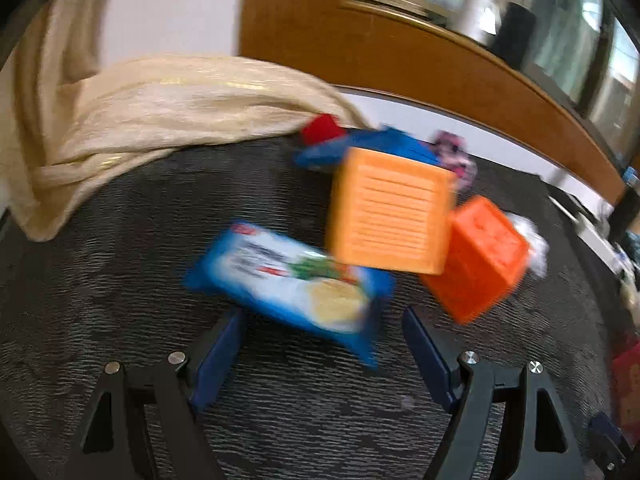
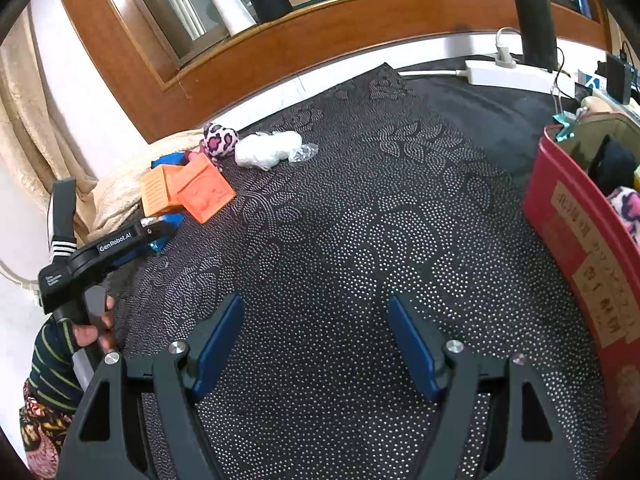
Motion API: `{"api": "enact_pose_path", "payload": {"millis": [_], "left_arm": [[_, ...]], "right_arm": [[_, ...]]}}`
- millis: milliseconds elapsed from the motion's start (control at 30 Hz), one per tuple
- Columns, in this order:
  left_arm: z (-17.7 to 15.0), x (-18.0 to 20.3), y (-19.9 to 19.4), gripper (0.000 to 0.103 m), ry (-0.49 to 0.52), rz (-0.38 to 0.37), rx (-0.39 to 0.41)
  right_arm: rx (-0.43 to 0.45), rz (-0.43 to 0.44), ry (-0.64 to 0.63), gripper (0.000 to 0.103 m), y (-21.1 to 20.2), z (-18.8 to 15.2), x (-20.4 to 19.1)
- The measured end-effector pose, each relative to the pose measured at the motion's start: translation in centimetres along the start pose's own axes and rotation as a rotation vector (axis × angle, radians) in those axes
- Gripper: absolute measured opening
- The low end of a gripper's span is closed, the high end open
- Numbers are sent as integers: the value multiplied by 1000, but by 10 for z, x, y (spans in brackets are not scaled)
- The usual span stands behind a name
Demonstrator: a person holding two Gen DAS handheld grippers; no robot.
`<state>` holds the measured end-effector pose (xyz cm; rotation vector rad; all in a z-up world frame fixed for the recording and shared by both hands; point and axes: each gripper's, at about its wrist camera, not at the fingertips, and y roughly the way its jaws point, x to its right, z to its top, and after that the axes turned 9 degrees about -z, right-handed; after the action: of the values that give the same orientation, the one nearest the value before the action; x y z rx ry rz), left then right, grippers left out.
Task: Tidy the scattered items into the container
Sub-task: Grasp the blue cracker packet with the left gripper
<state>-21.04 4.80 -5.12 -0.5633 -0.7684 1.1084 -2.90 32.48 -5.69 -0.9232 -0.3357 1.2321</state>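
In the left wrist view the left gripper (image 1: 320, 344) stands apart and empty just short of the packet (image 1: 288, 284), which lies flat on the mat (image 1: 120, 280), long axis running far-left to near-right; it looks light, crinkly and slippery, best pinched across its narrow width. In the right wrist view the right gripper (image 2: 314, 344) is also apart and empty over bare mat, with the red box (image 2: 580, 248) at the right and the packet far left, mostly hidden under the left gripper.

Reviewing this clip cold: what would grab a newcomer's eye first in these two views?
The two orange boxes, the paler orange box leaning against the deeper orange box, stand out against the dark patterned cloth. Just before the open left claw lies a blue snack packet. In the right wrist view, a red container at the right edge already holds a few things.
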Motion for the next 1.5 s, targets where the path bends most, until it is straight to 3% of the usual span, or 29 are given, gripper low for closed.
{"api": "enact_pose_path", "payload": {"millis": [200, 367, 500, 600, 800, 933, 1000, 1167, 1267, 1500], "left_arm": [[0, -39, -17, 82, -75, 139, 33], [-2, -62, -33, 82, -139, 190, 48], [10, -69, -39, 82, -241, 111, 102], [21, -63, -28, 82, -306, 60, 86], [43, -53, 3, 82, -347, 151, 30], [50, -47, 15, 82, -325, 238, 24], [50, -49, 15, 82, -333, 244, 34], [47, -53, 10, 82, -273, 234, 35], [44, -51, 6, 69, -195, 240, 7], [24, -49, -16, 69, -43, 159, -71]], "right_arm": [[-8, 19, 26, 78, 0, 1, 5], [-15, 36, 32, 78, -1, 0, 5], [-13, 51, 26, 78, -2, 0, 2], [-8, 56, 22, 78, -5, 0, 0], [1, 55, 17, 78, -7, -1, -1], [2, 67, 4, 78, -9, -1, -2], [3, 71, -3, 78, -9, -1, -3], [9, 69, -3, 78, -11, 0, -3], [15, 67, -2, 78, -12, 0, -3], [28, 58, -2, 78, -14, 0, -2]]}}
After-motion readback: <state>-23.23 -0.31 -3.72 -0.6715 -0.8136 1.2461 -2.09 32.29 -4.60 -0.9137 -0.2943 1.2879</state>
